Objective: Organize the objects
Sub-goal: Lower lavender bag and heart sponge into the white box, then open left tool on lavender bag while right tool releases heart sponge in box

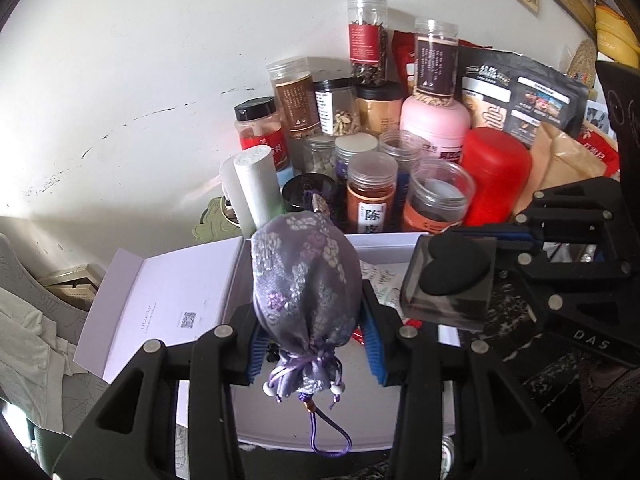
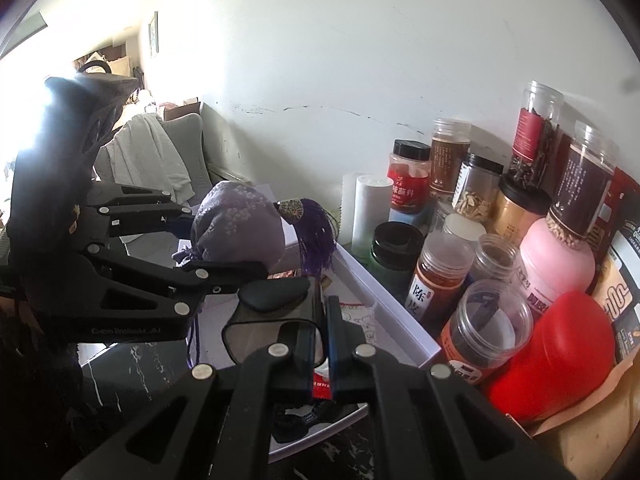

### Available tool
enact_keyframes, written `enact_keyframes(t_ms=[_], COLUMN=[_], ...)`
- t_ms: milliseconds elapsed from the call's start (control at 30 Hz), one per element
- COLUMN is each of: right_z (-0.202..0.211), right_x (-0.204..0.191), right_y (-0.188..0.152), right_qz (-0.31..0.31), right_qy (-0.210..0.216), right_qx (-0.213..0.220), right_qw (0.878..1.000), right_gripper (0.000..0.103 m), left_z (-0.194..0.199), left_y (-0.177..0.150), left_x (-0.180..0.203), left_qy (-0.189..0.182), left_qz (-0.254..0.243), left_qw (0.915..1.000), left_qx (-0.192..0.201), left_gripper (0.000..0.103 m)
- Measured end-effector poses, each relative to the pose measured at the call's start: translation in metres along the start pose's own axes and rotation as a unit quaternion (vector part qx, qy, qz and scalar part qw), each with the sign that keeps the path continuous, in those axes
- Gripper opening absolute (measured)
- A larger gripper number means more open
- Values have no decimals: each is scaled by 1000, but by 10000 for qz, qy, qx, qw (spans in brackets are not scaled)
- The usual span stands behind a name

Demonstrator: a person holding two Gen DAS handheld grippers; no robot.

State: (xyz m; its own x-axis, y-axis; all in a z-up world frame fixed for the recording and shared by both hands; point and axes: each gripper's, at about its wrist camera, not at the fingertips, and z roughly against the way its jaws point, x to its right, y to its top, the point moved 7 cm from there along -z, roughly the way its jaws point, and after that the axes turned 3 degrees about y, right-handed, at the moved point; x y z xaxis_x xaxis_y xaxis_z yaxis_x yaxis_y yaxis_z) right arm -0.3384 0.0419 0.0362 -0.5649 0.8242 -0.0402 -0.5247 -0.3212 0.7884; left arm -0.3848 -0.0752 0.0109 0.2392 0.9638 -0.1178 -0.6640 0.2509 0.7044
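My left gripper [image 1: 312, 344] is shut on a purple embroidered drawstring pouch [image 1: 304, 276] and holds it above an open white box [image 1: 392, 246]. The pouch also shows in the right wrist view [image 2: 236, 224] with a dark purple tassel [image 2: 316, 236] hanging beside it. My right gripper [image 2: 316, 332] is shut on a small clear smoky case [image 2: 276, 320] that holds a black heart-shaped piece [image 2: 276, 292]. In the left wrist view the case [image 1: 448, 280] hangs over the box's right side, just right of the pouch.
Several jars and bottles crowd the wall behind the box: a pink bottle [image 1: 434, 124], a red canister [image 1: 496, 176], a white cylinder [image 1: 256, 188], and black and brown bags [image 1: 524, 96]. The box's lid [image 1: 160, 304] lies open to the left. A grey chair with cloth [image 2: 156, 156] stands further left.
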Motion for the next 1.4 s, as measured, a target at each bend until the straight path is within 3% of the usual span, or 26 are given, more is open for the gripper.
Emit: enact_keyframes(t_ms=[533,733,933,1400], right_z=[-65,-87,-93,-127], right_x=[44,52,68,64], right_y=[15,1,-9,-25], right_qz=[-382,-536,-716,-595], right_qy=[-333,-224,-378,-482], right_qx=[-92,-292,-393,-728], right_qw=[9987,9979,9959,9944], right_gripper=[4,4,4,4], left_z=[-72,-94,-121,-154], left_y=[14,6,-9,-26], left_x=[-29,-21,-16,-21], left_qy=[399,-5,90,307], left_qz=[-82,-3,-41,-34], left_qw=[9990,9992,9971,9941], left_qx=[-176,-409,-750,-1042], left_gripper=[38,38,38,39])
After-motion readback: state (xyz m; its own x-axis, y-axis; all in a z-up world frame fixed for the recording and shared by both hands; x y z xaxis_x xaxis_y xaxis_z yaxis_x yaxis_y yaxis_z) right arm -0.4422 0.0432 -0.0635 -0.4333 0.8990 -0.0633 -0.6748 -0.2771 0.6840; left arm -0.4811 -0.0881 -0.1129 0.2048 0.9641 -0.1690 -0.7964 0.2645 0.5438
